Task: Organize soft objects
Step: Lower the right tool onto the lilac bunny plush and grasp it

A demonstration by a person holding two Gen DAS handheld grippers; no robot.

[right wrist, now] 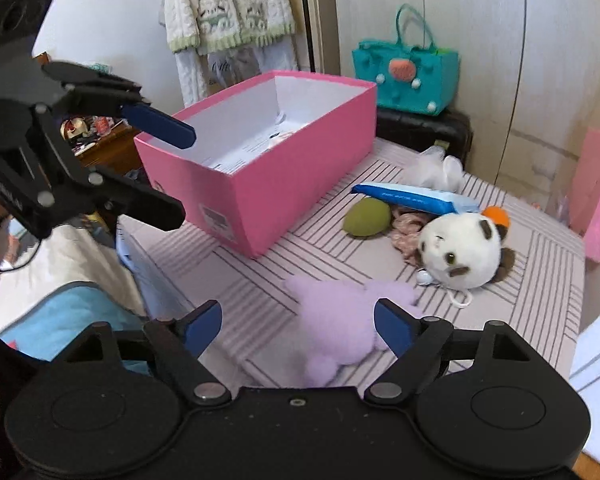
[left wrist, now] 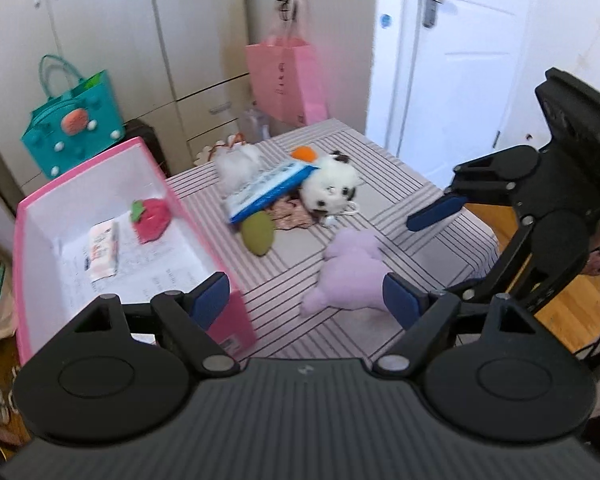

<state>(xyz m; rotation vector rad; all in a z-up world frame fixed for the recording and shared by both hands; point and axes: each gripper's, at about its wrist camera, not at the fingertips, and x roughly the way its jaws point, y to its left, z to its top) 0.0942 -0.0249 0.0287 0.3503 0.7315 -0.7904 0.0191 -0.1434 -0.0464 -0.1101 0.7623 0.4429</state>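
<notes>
Purple plush lies nearest, sprawled on the striped tabletop right under the right tongs, whose blue pads are spread wide to either side of it, not touching. Over at ten o'clock the left tongs hang released above the near corner of the pink box, gripping nothing. Inside that box sit a red strawberry plush and a paper packet. At one o'clock from the purple toy a cluster crowds together: panda plush, green pouch, blue-and-white packet, fluffy white toy. Bare striped cloth runs between box and cluster. Beyond stand a teal bag, pink paper bag and white door.
</notes>
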